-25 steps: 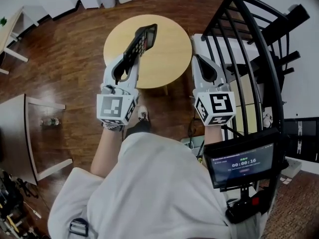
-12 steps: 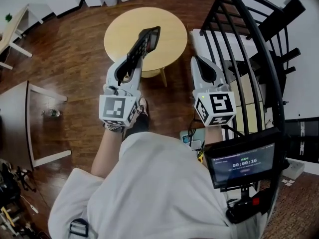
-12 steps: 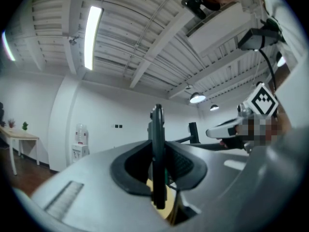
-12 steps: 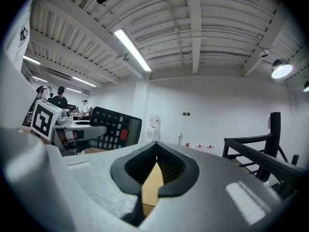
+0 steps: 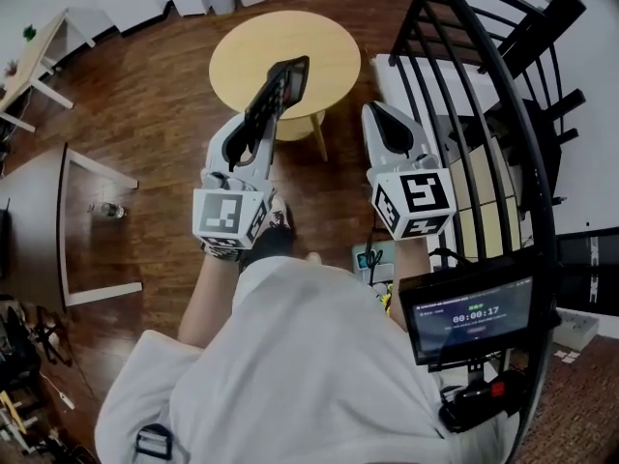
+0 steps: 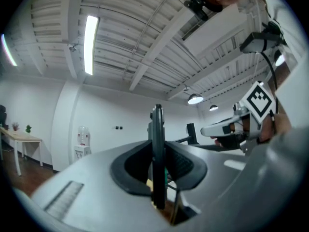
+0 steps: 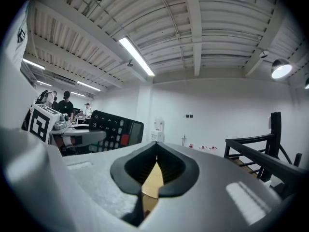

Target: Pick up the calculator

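Now above the round wooden desk point(image 5: 324, 37), the black slab calculator point(image 5: 280, 85) juts lengthwise from the clamping jaws of the left gripper point(image 5: 256, 126); right gripper point(image 5: 380, 116) jaws together, empty

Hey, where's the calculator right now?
The calculator is left of centre in the head view, clamped in the left tongs and held up over the near edge of the round wooden table.

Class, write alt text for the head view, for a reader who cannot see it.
The left gripper holds a black calculator in the air, with a round wooden table beyond it. The right gripper, shut and empty, is raised alongside.
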{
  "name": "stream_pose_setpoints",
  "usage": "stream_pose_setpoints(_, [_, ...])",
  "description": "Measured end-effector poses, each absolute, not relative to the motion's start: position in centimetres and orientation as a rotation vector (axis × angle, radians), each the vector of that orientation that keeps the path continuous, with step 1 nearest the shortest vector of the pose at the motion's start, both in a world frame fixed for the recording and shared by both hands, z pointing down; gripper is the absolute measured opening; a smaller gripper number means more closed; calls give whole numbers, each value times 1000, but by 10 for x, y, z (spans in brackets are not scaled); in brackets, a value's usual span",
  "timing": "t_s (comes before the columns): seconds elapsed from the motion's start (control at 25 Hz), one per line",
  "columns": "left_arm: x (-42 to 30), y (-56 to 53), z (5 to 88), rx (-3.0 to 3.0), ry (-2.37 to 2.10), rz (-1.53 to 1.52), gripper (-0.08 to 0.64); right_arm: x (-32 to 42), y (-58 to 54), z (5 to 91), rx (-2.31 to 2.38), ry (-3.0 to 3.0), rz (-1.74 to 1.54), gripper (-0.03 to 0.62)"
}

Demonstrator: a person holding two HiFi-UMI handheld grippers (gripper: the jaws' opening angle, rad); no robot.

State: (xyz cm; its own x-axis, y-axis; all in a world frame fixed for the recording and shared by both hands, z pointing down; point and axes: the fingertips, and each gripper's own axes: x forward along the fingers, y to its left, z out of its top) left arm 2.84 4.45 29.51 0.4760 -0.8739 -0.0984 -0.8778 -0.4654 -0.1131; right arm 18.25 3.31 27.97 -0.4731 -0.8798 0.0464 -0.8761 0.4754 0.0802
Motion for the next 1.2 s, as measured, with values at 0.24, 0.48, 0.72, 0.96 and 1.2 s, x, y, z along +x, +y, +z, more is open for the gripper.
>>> stream_pose_setpoints(0.24, [39,63,285,-2566,1489,37,75,189,47,280,1579,-2625,-49,3])
stream_pose_setpoints(0.48, [31,56,279,-2559,1490,59,75,186,46,283,1580,-2606,-40,3])
stream_pose_setpoints(0.72, [22,41,275,-2568,1471,50,75,179,34,281,1604,-2589,-36,3])
stream_pose_setpoints(0.96, [14,30,271,-2562,1466,78,75,173,22,279,1628,-2582,-40,3])
stream_pose_setpoints(1.2, [5,19,274,-2570,1469,77,75,174,10,278,1667,-2560,-17,3])
